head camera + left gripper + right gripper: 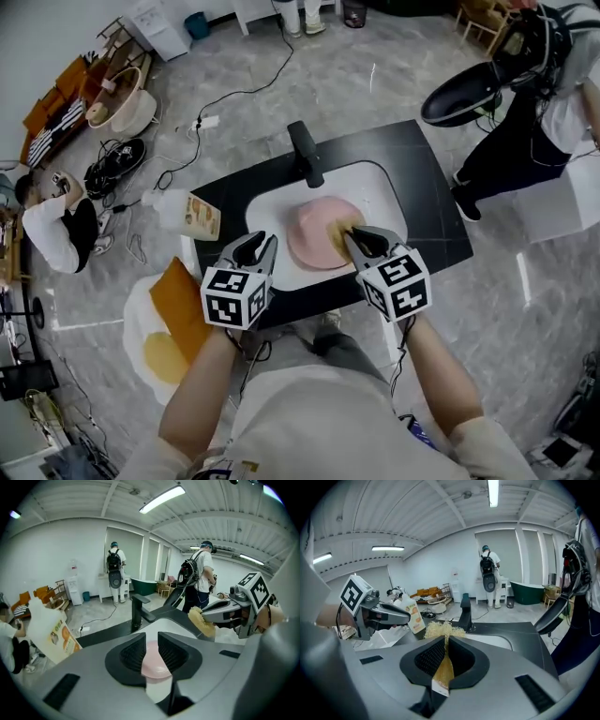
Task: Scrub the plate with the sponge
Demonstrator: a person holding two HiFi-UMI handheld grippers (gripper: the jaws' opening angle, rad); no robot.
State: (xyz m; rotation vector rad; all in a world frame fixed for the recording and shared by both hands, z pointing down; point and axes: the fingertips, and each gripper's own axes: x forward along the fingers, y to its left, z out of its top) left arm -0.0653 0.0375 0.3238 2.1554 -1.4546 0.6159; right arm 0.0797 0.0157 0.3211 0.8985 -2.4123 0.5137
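Marbled grey flooring all round; up front, black countertop (431, 187) with white sink (380, 187) let into it. Nearest, left gripper (259, 249) at 8 o'clock of the pink plate (314, 234), jaws parted a little, nothing between them, only pink showing through the gap. Right gripper (358, 240) at 4 o'clock, clamped on a straw-coloured fibrous sponge (338, 234), bushy end poking past the tips over the plate's right side; touching or just above, hard to tell. Plate itself mid-basin, apparently domed side up. Probably stiff, smooth and light, apt to skate once rubbed: best pinned by the rim at 8 o'clock with the free jaws. Sponge soft, springy, next to weightless; firm hold near its root sensible. Farther off, black tap (305, 150) at 12 o'clock, detergent bottle (183, 213) at 9.
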